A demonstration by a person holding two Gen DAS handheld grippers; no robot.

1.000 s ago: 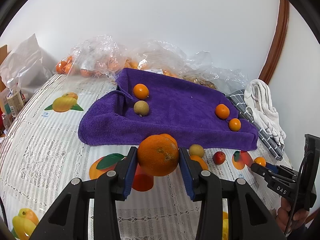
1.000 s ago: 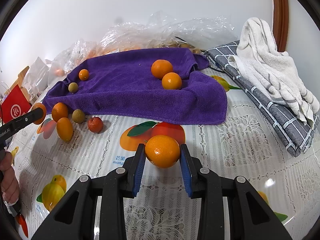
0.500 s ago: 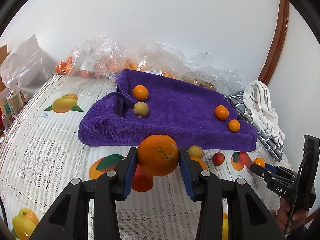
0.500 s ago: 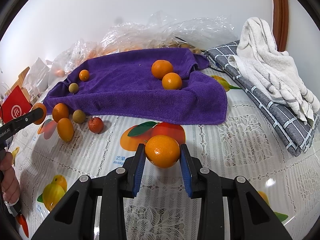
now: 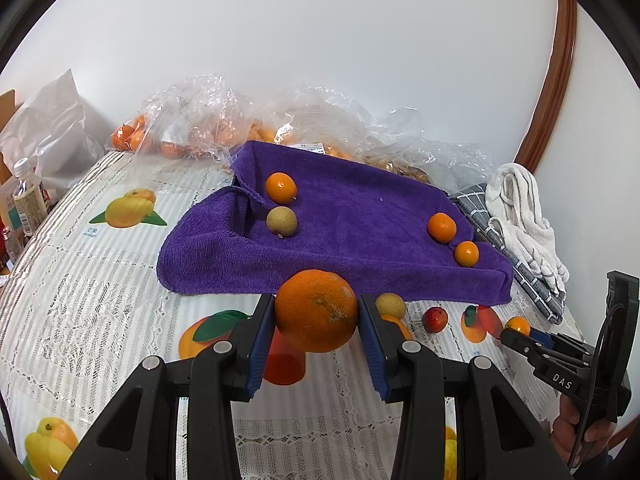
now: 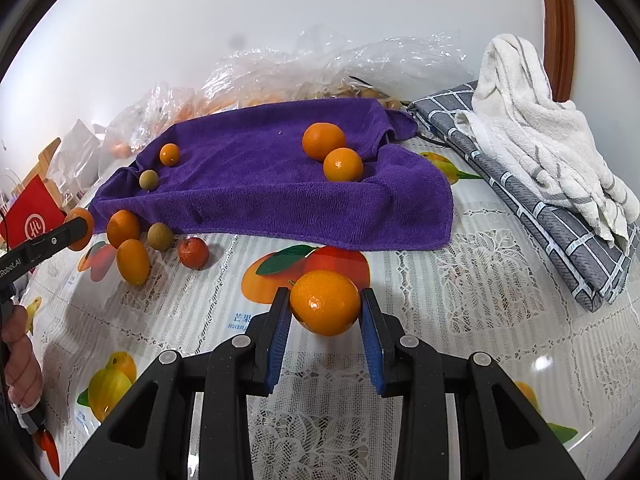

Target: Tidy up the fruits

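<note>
Tabletop (image 6: 500, 320) wearing white lace-pattern cover with printed fruit pictures. Grey checked cloth (image 6: 560, 220) lying folded at right edge, white striped towel (image 6: 540, 136) sitting crumpled on top of it. Crinkled clear plastic bags (image 5: 192, 120) piling up along white wall at back. White paper bag (image 5: 52, 136) standing at far left, plastic bottle (image 5: 28, 196) standing just in front of it. Red bag with white logo (image 6: 34, 216) showing at left edge. Brown wooden frame (image 5: 552, 80) curving up wall at right.

Two oranges (image 5: 315, 311) (image 6: 325, 302) are held aloft; four small fruits (image 6: 323, 141) dot the purple towel (image 6: 256, 184).
</note>
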